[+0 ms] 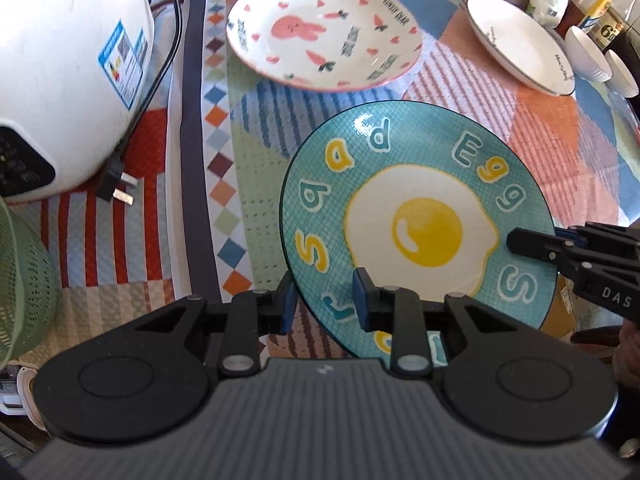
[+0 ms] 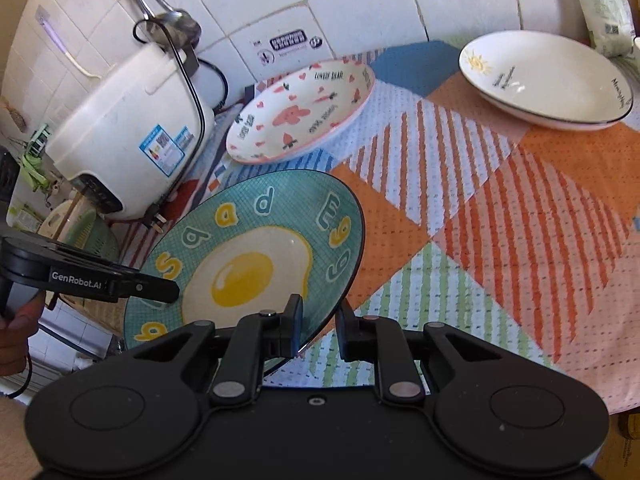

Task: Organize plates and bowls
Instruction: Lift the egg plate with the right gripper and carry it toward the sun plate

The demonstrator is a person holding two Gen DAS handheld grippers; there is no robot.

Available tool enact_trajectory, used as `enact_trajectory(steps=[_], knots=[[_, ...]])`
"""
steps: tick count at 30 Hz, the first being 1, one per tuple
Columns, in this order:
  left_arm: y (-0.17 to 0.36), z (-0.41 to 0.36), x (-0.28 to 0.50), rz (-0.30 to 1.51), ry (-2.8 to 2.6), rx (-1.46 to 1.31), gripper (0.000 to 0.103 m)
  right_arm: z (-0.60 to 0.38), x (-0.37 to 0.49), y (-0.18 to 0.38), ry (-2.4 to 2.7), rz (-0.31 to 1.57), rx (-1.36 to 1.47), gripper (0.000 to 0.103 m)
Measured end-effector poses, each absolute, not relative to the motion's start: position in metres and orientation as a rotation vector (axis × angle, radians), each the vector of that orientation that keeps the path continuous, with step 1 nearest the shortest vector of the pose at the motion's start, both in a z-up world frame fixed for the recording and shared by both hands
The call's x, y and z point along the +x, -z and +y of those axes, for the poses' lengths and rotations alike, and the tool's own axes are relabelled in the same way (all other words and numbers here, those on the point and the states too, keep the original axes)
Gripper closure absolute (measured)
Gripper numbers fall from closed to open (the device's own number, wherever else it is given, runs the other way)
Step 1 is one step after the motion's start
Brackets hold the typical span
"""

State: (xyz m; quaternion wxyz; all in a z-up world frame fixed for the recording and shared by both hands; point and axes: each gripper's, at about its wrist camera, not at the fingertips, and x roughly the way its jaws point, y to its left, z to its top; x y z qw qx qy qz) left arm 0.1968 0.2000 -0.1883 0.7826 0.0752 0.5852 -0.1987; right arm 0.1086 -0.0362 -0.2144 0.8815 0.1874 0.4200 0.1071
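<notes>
Both tools clamp the round teal ceramic plate with the fried-egg print (image 1: 416,220) — left tool (image 1: 323,300) and right tool (image 2: 320,326) on opposite rims, above the patterned bench cloth (image 2: 500,220) — so keep it level, hands matched, toward the pink rabbit-print plate (image 1: 324,32).

Both grippers are matte black plastic. The left gripper (image 1: 323,298) has blue pads on its fingers (image 1: 363,296), silver pivot screws along its linkage arms, and two round discs on a ribbed grey body at 6 o'clock. The right gripper (image 2: 319,326) has black fingers and silver screws. White lettering reads "GenRobot.AI" on one housing and "DAS" on the other.
</notes>
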Motion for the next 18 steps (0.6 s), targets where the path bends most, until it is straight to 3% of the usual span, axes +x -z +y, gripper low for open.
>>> enact_trajectory(steps=[18], knots=[[0.106,0.085,0.235,1.107,0.522,0.269,0.076,-0.131,0.114,0.158,-0.183,0.68,0.395,0.081]])
